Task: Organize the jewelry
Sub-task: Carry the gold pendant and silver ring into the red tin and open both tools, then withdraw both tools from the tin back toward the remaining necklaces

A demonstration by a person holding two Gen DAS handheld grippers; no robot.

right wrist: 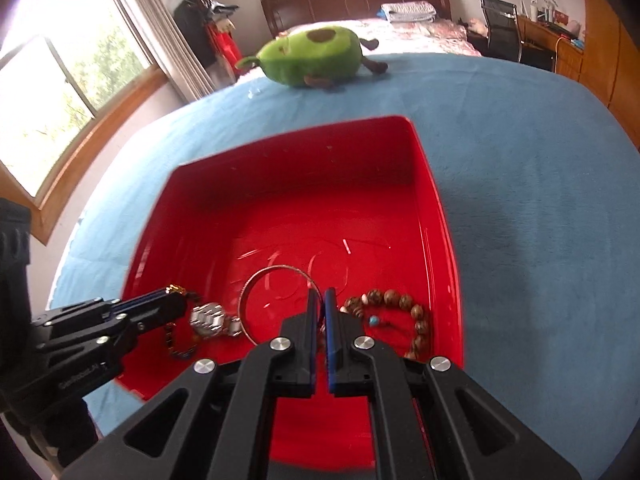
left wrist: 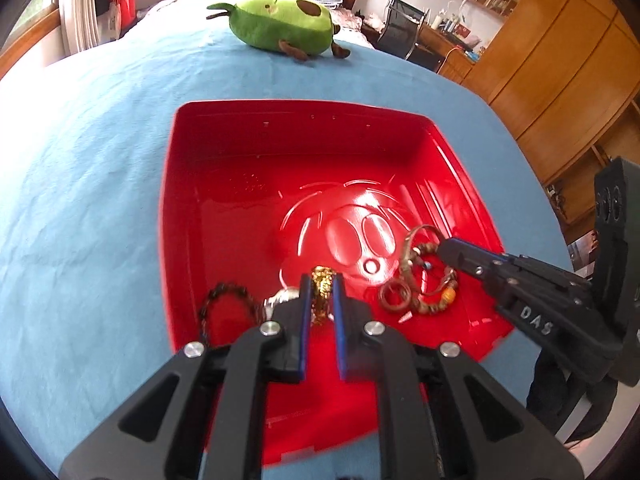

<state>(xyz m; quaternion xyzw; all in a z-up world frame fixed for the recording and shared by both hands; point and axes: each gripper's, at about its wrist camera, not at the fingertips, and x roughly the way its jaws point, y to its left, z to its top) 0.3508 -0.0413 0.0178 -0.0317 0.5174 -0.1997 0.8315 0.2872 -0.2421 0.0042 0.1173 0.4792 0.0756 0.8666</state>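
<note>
Blue bedspread (left wrist: 80,200), red tray (left wrist: 280,140), left gripper (left wrist: 322,284) half-hiding gold piece (left wrist: 322,280)

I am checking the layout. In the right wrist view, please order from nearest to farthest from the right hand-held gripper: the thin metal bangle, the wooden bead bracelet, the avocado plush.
1. Thin metal bangle: clamped in the right hand-held gripper, looping left.
2. Wooden bead bracelet: just right, on the red tray floor.
3. Avocado plush: far ahead on the blue bedcover.

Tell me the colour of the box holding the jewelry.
Glossy red box, seen best in the left wrist view.
</note>
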